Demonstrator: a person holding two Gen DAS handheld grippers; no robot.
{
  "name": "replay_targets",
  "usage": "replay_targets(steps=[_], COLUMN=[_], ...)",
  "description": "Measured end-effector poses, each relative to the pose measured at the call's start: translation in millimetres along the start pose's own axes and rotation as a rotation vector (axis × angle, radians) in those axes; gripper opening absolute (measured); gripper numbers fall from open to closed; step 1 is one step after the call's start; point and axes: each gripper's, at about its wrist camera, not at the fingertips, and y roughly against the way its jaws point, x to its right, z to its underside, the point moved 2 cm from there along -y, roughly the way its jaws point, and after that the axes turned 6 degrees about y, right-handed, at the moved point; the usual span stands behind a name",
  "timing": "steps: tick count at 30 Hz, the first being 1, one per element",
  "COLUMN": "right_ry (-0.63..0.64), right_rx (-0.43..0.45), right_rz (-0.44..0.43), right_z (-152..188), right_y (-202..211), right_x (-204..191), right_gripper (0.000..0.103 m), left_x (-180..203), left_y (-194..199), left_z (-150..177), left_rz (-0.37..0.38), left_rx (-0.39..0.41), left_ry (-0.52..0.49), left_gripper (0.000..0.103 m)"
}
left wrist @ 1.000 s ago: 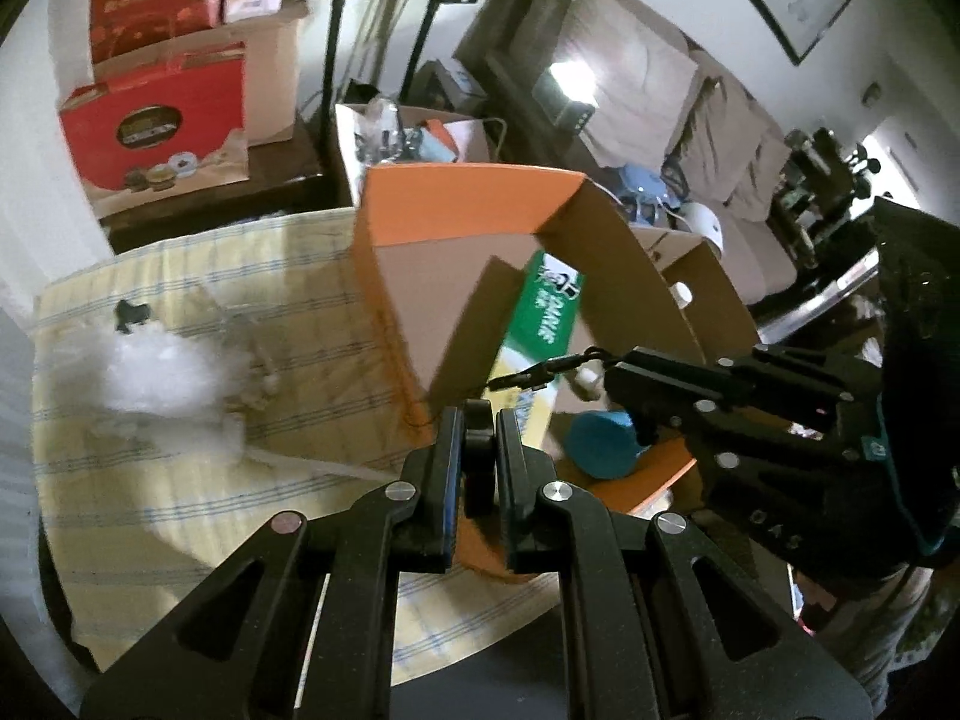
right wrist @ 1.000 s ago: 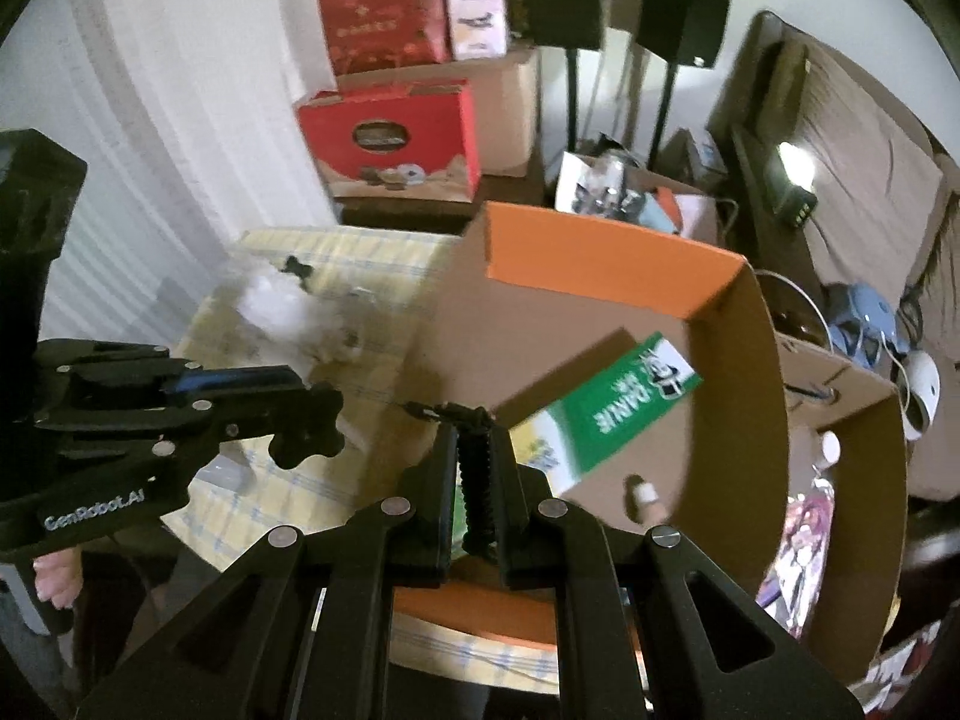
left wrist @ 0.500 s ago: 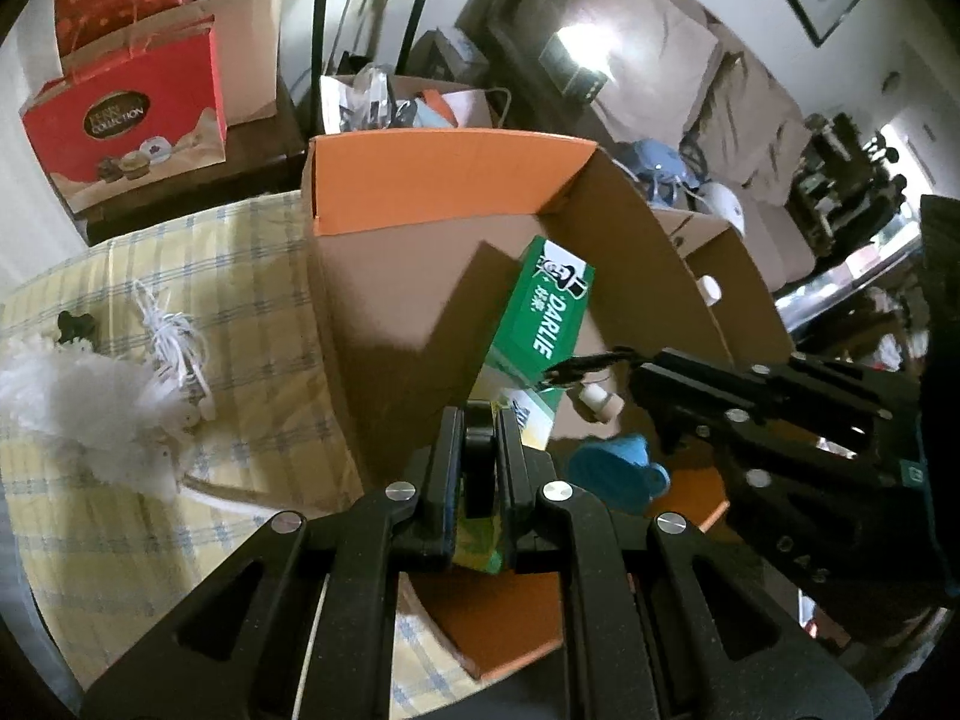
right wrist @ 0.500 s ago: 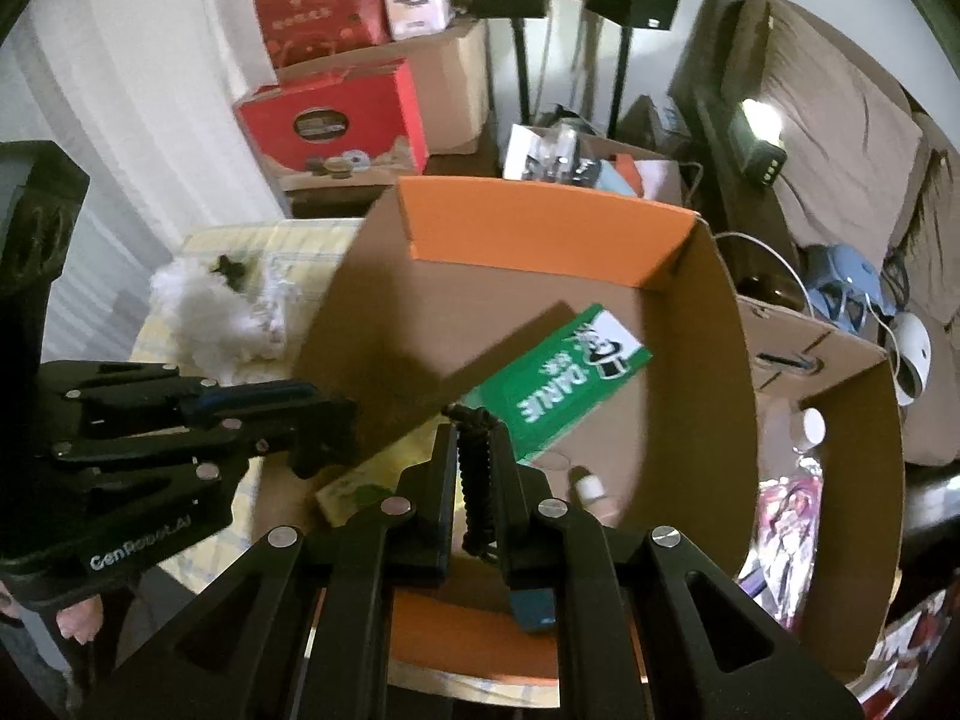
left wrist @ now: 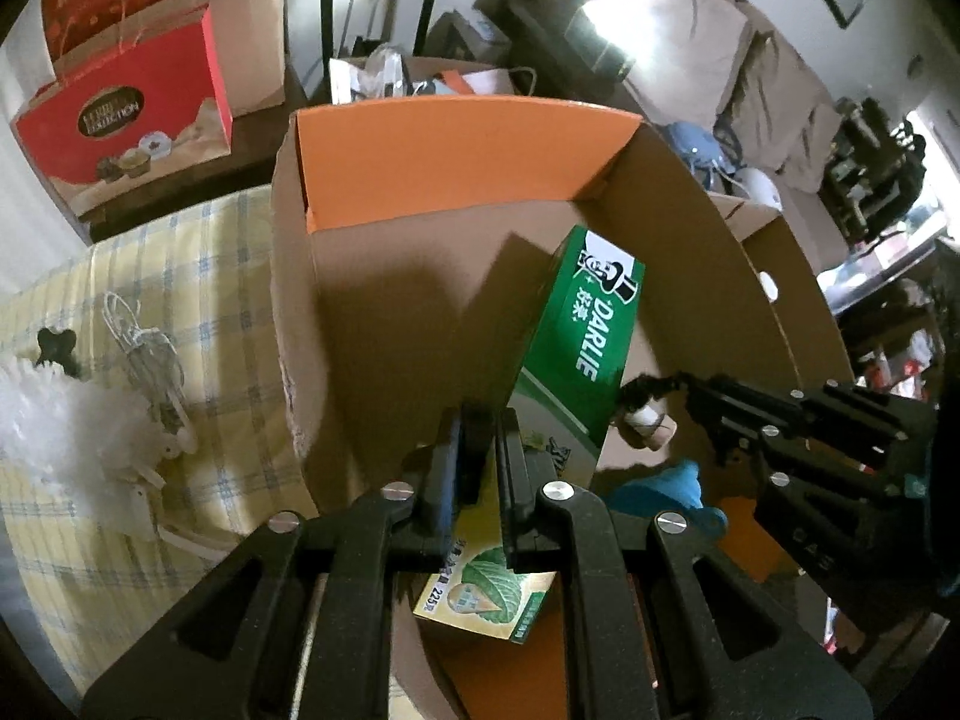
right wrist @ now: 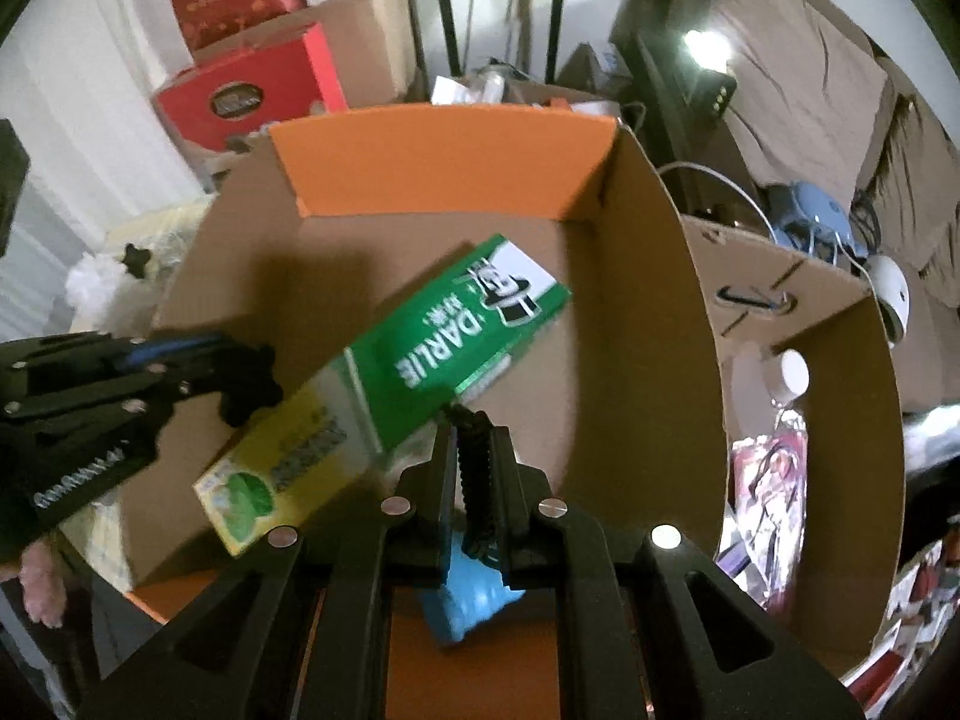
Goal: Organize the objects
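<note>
An open cardboard box [left wrist: 456, 144] with orange flaps stands on the checked tablecloth [left wrist: 120, 540]; it also shows in the right wrist view [right wrist: 444, 162]. Inside lie a green Darlie toothpaste carton [left wrist: 576, 348] [right wrist: 432, 354], a blue object [left wrist: 660, 492] [right wrist: 462, 594] and a small pale bottle [left wrist: 648, 426]. My left gripper [left wrist: 480, 438] is shut and empty over the box's near edge. My right gripper [right wrist: 471, 438] is shut on a thin black ridged object [right wrist: 477, 480] and hangs over the box interior; it shows in the left wrist view [left wrist: 645, 387].
White fluff [left wrist: 72, 432], a coiled white cable [left wrist: 150, 360] and a small black piece [left wrist: 57, 348] lie on the cloth left of the box. A second cardboard box [right wrist: 810, 396] stands to the right. Red gift boxes [left wrist: 126, 120] stand behind.
Both grippers have moved forward over the box, which now fills both views. The right gripper still holds the black object.
</note>
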Motion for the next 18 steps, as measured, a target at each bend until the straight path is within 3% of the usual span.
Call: replay_targets(steps=[3,5,7,8,14,18], right_ry=[-0.015,-0.018,-0.017,-0.016,-0.002,0.003], right_rx=[-0.017,-0.005,0.016,0.026,0.088,0.121], right_rz=[0.007,0.017,0.024,0.025,0.014,0.012], right_z=[3.0,2.8,2.4,2.1,-1.5,-2.2], right_y=[-4.5,-1.4,4.0,6.6,24.2,34.4], right_x=[3.6,3.0,0.4,-0.7,-14.9,-23.8], right_gripper=[0.011,0.022,0.042,0.043,0.056,0.064], left_x=[-2.1,-3.4,-4.6,-5.3,-14.2,-23.5], left_y=[2.0,7.6,14.2,18.6,44.9,61.6], left_z=[0.8,0.7,-0.1,-0.7,-3.6,-1.8], left_rz=[0.01,0.004,0.004,0.001,-0.034,-0.071], left_rx=[-0.002,0.014,0.029,0.037,0.089,0.121], left_ry=[0.009,0.013,0.016,0.017,0.043,0.047], left_gripper=[0.026,0.043,0.053,0.058,0.077,0.083])
